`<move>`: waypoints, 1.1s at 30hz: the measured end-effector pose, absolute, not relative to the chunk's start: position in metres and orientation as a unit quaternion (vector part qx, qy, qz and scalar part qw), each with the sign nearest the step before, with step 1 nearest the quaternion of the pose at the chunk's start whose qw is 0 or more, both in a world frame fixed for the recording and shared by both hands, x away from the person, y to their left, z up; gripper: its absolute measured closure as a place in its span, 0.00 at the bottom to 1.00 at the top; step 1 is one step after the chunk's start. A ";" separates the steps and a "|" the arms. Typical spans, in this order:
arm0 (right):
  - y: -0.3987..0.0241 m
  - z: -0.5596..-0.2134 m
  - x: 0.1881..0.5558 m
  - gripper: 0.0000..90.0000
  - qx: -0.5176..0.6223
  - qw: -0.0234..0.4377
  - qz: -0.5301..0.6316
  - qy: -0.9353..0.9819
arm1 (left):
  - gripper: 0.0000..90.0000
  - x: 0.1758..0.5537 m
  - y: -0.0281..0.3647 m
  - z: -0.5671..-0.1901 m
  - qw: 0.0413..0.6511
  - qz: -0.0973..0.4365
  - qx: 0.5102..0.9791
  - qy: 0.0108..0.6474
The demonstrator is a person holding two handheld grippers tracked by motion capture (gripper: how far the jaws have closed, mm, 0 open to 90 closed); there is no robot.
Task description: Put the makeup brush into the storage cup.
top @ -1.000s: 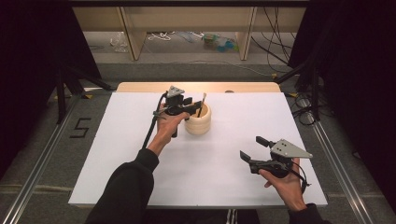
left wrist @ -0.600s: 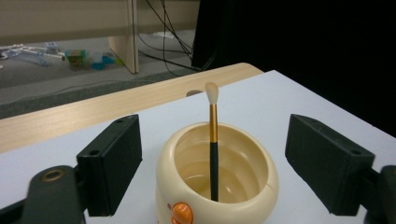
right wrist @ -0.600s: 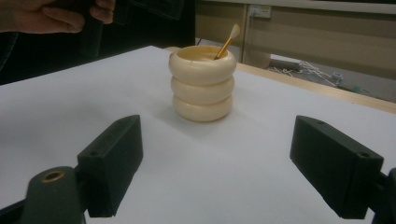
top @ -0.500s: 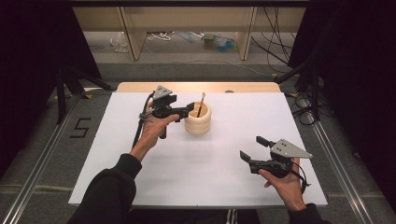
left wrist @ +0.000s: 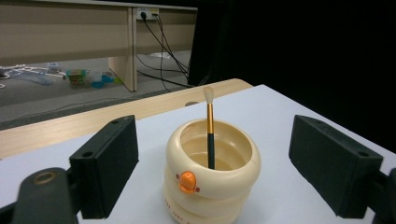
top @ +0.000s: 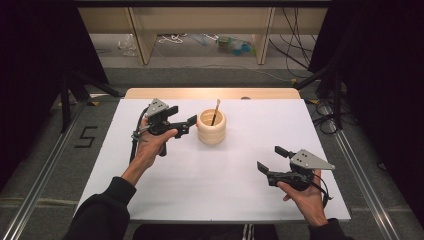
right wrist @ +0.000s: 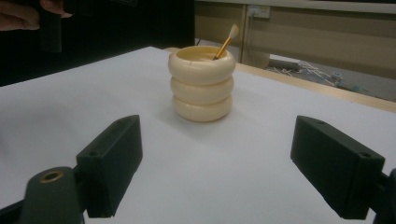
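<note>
Cream ribbed pot [top: 211, 127], brush [top: 215, 112] upright inside, far centre of white table [top: 200, 185]. Left gripper [top: 187, 124] just beside pot, jaws spread. Right gripper [top: 270, 159] near right, jaws spread.

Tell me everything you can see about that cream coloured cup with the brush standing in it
The cup is a glossy cream holder shaped like three stacked rounded rings, plastic or ceramic by its look, open at the top. A small orange knob sits on the side facing the left tool, with faint lettering below it. It stands upright on the white table, toward the far middle. One brush leans inside: dark handle, gold ferrule, pale tip up. Neither tool touches it; the left tool's open jaws point at it.
</note>
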State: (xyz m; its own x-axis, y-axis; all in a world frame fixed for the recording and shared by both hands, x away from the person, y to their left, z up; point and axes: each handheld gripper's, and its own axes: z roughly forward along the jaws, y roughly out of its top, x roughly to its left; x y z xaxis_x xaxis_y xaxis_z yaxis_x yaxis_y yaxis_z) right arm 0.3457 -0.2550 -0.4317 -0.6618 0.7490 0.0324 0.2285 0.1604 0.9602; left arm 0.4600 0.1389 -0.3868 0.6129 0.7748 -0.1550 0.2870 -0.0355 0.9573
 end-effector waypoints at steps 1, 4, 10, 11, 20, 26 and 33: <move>-0.255 -0.432 0.346 0.20 0.337 0.235 0.553 0.724 | 0.17 0.458 0.140 -0.386 0.577 0.211 0.688 0.387; -0.256 -0.431 0.345 0.20 0.339 0.243 0.548 0.725 | 0.17 0.452 0.145 -0.385 0.581 0.211 0.684 0.388; -0.256 -0.431 0.345 0.20 0.339 0.241 0.548 0.726 | 0.17 0.445 0.153 -0.389 0.585 0.216 0.679 0.388; -0.256 -0.431 0.345 0.20 0.338 0.243 0.549 0.725 | 0.17 0.444 0.153 -0.389 0.584 0.219 0.680 0.386; -0.256 -0.431 0.345 0.19 0.337 0.237 0.554 0.723 | 0.17 0.436 0.158 -0.389 0.579 0.236 0.687 0.370; -0.255 -0.431 0.345 0.19 0.338 0.237 0.555 0.722 | 0.17 0.433 0.159 -0.394 0.576 0.239 0.690 0.368; -0.256 -0.431 0.346 0.17 0.337 0.240 0.557 0.720 | 0.17 0.425 0.165 -0.403 0.565 0.237 0.701 0.366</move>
